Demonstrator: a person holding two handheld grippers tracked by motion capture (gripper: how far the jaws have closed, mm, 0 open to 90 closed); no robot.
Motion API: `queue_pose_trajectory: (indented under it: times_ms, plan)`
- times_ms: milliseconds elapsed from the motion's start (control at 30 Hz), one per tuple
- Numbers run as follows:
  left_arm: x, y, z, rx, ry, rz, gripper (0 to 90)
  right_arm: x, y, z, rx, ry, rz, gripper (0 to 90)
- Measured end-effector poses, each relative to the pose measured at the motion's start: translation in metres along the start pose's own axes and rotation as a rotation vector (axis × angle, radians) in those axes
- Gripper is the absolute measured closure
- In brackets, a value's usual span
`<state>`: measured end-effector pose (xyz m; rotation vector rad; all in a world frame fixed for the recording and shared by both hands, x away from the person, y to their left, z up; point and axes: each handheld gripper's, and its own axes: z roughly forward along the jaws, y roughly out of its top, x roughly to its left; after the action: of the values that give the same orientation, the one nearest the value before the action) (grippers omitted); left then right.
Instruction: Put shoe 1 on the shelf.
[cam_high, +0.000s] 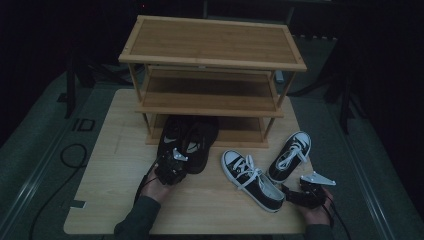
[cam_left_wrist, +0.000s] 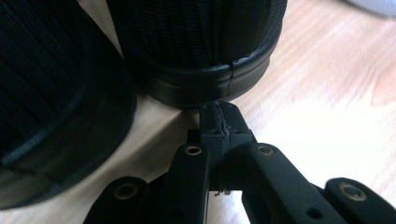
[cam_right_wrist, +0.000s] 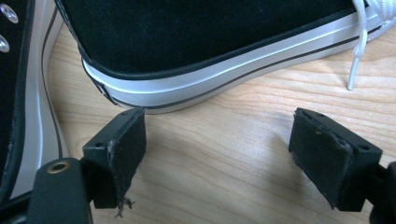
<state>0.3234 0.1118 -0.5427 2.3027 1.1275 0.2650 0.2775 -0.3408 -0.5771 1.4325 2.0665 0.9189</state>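
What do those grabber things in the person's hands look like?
Both grippers, left and right, are black, with two flat jaws on bars pinned with brass rivets. The right one has a grey three-cornered plate on top. Black cables trail back. The left arm has a dark sleeve.

A three-tier rack (cam_high: 212, 60) is placed at the far edge of the table (cam_high: 115, 190), centred. Two shoes (cam_high: 187, 142) are set side by side before the rack's bottom tier, toes tucked under it. The left gripper (cam_high: 172, 167) is positioned just behind their heels. Two laced sneakers (cam_high: 252, 180) are laid toward the right near corner; the right gripper (cam_high: 300, 195) is held beside the nearer one's heel.
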Motion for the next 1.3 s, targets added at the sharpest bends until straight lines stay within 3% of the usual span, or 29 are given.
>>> queue_pose_trajectory:
  times_ms: [133, 367, 500, 600, 733, 800, 1067, 1300]
  plan:
    - [-0.003, 0.010, -0.002, -0.041, 0.027, -0.012, 89.8, 0.000, 0.000, 0.000, 0.000, 0.000, 0.000, 18.9]
    - [-0.012, 0.012, 0.009, 0.014, 0.017, 0.036, 89.3, 0.000, 0.000, 0.000, 0.000, 0.000, 0.000, 18.9]
    - [-0.008, 0.017, 0.013, 0.021, 0.032, 0.003, 89.5, 0.000, 0.000, 0.000, 0.000, 0.000, 0.000, 18.9]
    - [-0.004, 0.021, 0.014, 0.024, 0.067, -0.020, 89.5, 0.000, 0.000, 0.000, 0.000, 0.000, 0.000, 18.9]
    - [-0.001, 0.024, 0.015, 0.028, 0.089, -0.026, 89.5, 0.000, 0.000, 0.000, 0.001, 0.001, 0.000, 18.8]
    - [0.000, 0.033, 0.019, 0.044, 0.111, -0.029, 89.5, 0.000, 0.000, 0.000, 0.001, 0.001, 0.000, 18.6]
    - [-0.005, 0.060, 0.036, 0.056, 0.118, -0.004, 89.5, 0.000, 0.000, 0.000, 0.001, 0.002, -0.001, 18.6]
    - [-0.006, 0.074, 0.047, 0.046, 0.136, -0.015, 89.9, 0.000, 0.000, 0.000, 0.001, 0.003, -0.002, 18.6]
